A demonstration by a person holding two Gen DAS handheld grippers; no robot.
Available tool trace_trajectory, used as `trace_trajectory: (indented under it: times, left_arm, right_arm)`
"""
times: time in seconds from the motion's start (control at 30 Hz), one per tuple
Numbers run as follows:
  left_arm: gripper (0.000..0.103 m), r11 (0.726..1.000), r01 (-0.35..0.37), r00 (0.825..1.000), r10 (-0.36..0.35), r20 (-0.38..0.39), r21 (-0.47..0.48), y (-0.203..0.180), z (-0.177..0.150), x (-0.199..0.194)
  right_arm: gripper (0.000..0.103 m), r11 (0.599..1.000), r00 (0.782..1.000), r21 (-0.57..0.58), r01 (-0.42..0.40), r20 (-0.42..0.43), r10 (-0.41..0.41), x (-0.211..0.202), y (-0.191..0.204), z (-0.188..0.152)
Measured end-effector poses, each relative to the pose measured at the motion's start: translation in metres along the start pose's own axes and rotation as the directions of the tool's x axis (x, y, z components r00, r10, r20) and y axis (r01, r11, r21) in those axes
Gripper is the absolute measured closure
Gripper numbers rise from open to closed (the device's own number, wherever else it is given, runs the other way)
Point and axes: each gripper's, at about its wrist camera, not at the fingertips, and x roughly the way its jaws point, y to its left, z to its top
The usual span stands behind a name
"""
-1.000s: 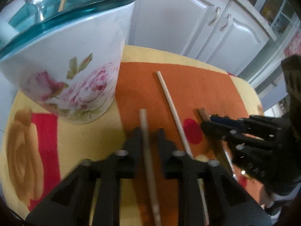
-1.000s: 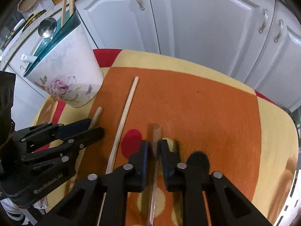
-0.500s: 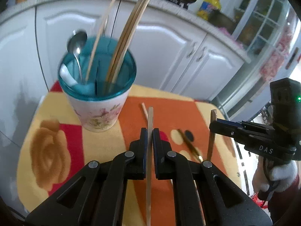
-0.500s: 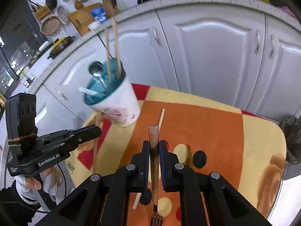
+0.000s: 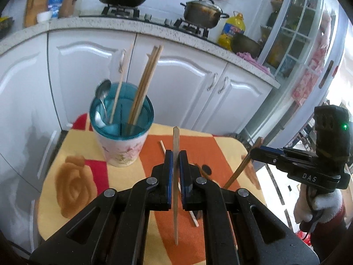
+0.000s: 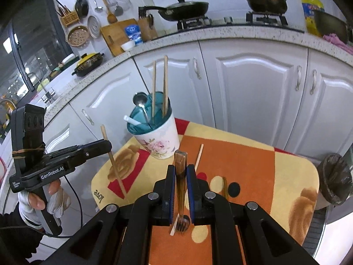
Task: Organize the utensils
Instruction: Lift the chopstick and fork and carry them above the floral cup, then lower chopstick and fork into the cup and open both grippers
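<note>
My left gripper (image 5: 175,158) is shut on a wooden chopstick (image 5: 175,190), held upright above the table; it also shows in the right wrist view (image 6: 110,152). My right gripper (image 6: 181,172) is shut on a brown-handled fork (image 6: 181,187), tines down; it shows at the right of the left wrist view (image 5: 254,152). The floral utensil cup (image 5: 121,148) with a teal insert stands at the table's far left and holds a spoon (image 5: 102,92) and several chopsticks (image 5: 144,84). One loose chopstick (image 6: 198,156) lies on the cloth.
The small table has a yellow, orange and red cloth (image 5: 72,183). White cabinets (image 6: 253,92) stand behind it. A bin with a black bag (image 6: 335,178) is at the right. Another brown-handled utensil (image 6: 225,186) lies on the cloth.
Both grippers have risen well above the table, each lifting its utensil: the left with the chopstick, the right with the fork. The cup now looks farther off.
</note>
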Motion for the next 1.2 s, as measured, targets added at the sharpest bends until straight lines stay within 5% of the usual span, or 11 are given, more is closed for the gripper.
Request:
trace_trajectory:
  times: [0.63,1.2]
  left_arm:
    - [0.099,0.999,-0.049,0.986,0.049,0.162,-0.004,0.021,0.054,-0.055]
    - [0.099,0.982,-0.191,0.927,0.177,0.331,0.010,0.036,0.116,-0.072]
  right_arm:
    - [0.094,0.992,0.993,-0.125,-0.013,0.116,0.027,-0.029,0.043,0.064]
    - [0.094,0.983,0.976,-0.185,0.005,0.214,0.035,-0.023,0.072,0.154]
